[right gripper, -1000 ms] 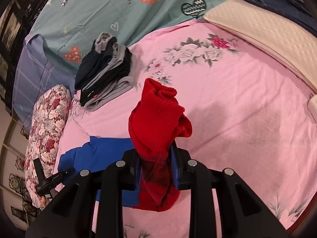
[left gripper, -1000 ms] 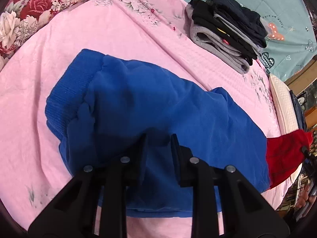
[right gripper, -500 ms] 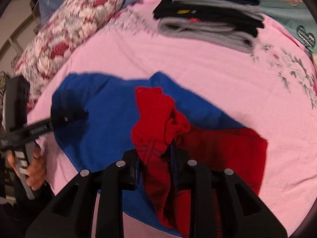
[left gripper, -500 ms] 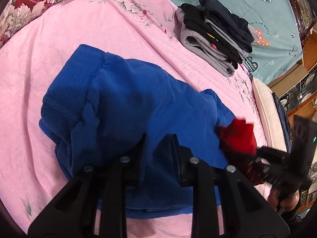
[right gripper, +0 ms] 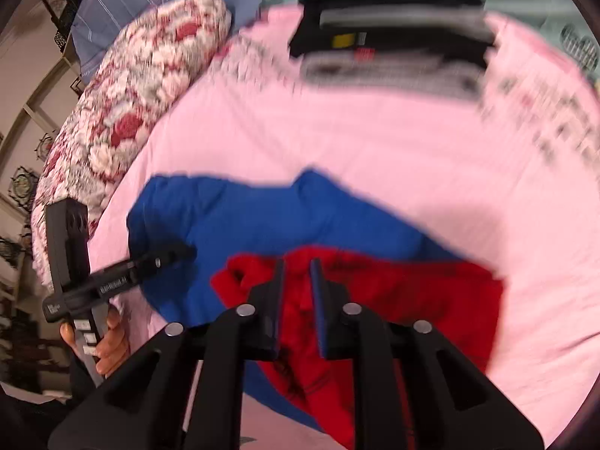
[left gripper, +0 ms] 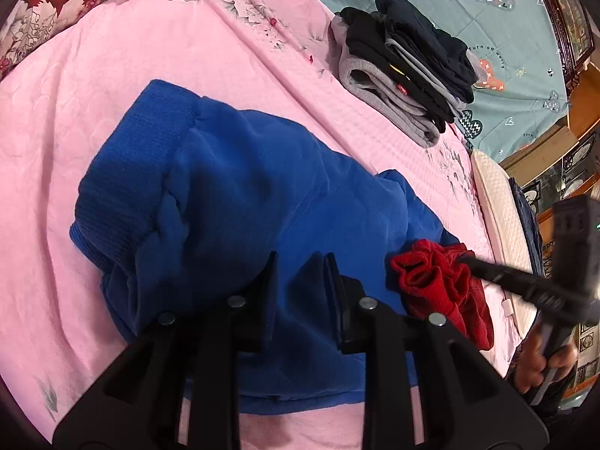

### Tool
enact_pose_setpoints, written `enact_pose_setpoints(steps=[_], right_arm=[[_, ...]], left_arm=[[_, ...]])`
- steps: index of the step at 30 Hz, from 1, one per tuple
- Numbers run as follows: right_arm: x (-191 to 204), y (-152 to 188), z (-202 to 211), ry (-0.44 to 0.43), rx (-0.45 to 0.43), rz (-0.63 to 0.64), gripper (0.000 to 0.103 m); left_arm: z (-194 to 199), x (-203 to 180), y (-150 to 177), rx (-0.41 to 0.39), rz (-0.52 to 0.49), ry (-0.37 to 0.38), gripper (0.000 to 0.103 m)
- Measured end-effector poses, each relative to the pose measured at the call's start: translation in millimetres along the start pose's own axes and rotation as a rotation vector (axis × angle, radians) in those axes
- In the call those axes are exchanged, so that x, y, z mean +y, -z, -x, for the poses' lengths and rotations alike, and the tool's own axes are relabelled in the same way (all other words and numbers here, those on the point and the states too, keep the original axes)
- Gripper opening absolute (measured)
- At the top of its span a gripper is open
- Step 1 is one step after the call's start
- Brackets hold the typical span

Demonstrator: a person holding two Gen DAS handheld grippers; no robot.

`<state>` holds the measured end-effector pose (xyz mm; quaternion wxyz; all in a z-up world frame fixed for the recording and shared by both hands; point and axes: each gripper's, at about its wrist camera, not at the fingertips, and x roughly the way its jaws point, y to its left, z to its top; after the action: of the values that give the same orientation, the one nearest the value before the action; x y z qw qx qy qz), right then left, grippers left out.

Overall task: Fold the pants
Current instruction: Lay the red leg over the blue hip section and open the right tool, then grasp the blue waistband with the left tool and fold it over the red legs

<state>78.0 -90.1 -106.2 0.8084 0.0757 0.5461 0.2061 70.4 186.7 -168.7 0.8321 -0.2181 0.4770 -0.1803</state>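
The blue-and-red pants (left gripper: 262,202) lay across the pink bedspread (left gripper: 157,41), the blue upper part with its ribbed waistband (left gripper: 127,172) spread flat toward the floral pillow (right gripper: 142,75), and the red lower part folded back over the blue. In the left wrist view the red cuff (left gripper: 431,273) sat bunched on the blue fabric; in the right wrist view the red section (right gripper: 405,292) covered the near end of the blue one.

The right gripper (right gripper: 297,273) pointed down onto the red cloth with its jaws closing. Red fabric showed in the gap between the two fingers, but the blur left it unclear whether the pads actually pinched it. The left gripper (left gripper: 300,266) rested low over the blue fabric, its jaws set a little apart with blue cloth showing between them; whether the pads pressed that cloth could not be told.

A hand (right gripper: 108,345) held the left gripper's handle at the bed's edge, and another hand (left gripper: 540,363) held the right one.

Further back on the bedspread sat a pile of folded dark and grey clothes (left gripper: 405,86), well apart from the pants. Beyond it lay a teal sheet with heart prints (left gripper: 468,7).
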Motion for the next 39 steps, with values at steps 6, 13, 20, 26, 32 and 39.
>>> enact_pose_setpoints(steps=[6,13,20,26,32,39], right_arm=[[-7,12,-25,-0.030,0.060,-0.045,0.024],[-71,25,68,-0.013,-0.166,-0.195,0.065],[-105,84,104,-0.014,-0.206,-0.253,0.067],[-121,111,103,-0.111,-0.216,-0.281,0.067],[-133,130,112,-0.146,-0.245,-0.303,0.067],[-153,149,124,-0.162,-0.283,-0.354,0.067]], left_arm=[[-1,2,-1,0.007,0.011,0.013,0.024],[5,3,-2,0.010,0.037,0.029,0.024],[79,18,-5,-0.092,0.157,-0.077,0.043],[85,32,5,-0.017,0.286,-0.064,0.044],[58,31,20,0.059,0.354,-0.157,0.044],[43,34,6,0.054,0.375,-0.166,0.066]])
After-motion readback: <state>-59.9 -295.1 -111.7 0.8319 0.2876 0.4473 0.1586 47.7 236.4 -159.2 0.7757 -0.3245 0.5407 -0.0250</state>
